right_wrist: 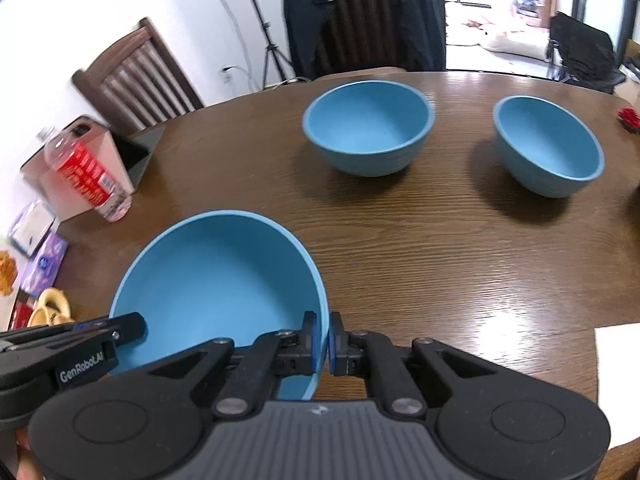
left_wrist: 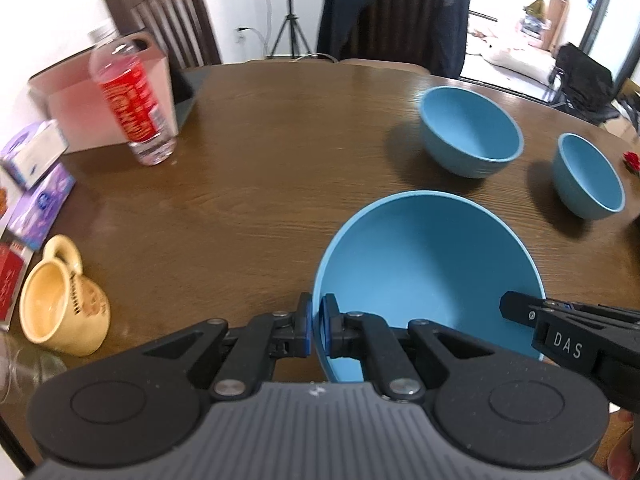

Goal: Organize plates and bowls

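You've got the big blue bowl [left_wrist: 428, 280] pinched from both sides. Your left gripper [left_wrist: 317, 330] is clamped down on the bowl's left rim, one pad inside the wall and one outside, and your right gripper [right_wrist: 323, 342] has the right rim the same way. In the left wrist view you can see the right gripper's black finger poking in at the far rim, and the right wrist view shows the left one doing the mirror thing.

The bowl sits low and close in front of both cameras, over the near part of the brown wooden table [right_wrist: 440, 260]. Can't tell from these angles whether its base is touching the wood or just off it.

Further back there are two more blue bowls sitting upright on the table, well apart from the held one: a medium bowl [right_wrist: 368, 128] toward the middle and a small bowl [right_wrist: 548, 146] to its right, with a clear gap between them.

Off to the left edge you've got a plastic bottle [left_wrist: 134, 100] with a red label standing in front of a pinkish box [left_wrist: 76, 112], plus a yellow mug [left_wrist: 60, 304] lying on its side near some tissue packs [left_wrist: 36, 184]. Two wooden chairs [right_wrist: 136, 80] stand behind the table, one with a dark jacket [right_wrist: 360, 12] draped on it.
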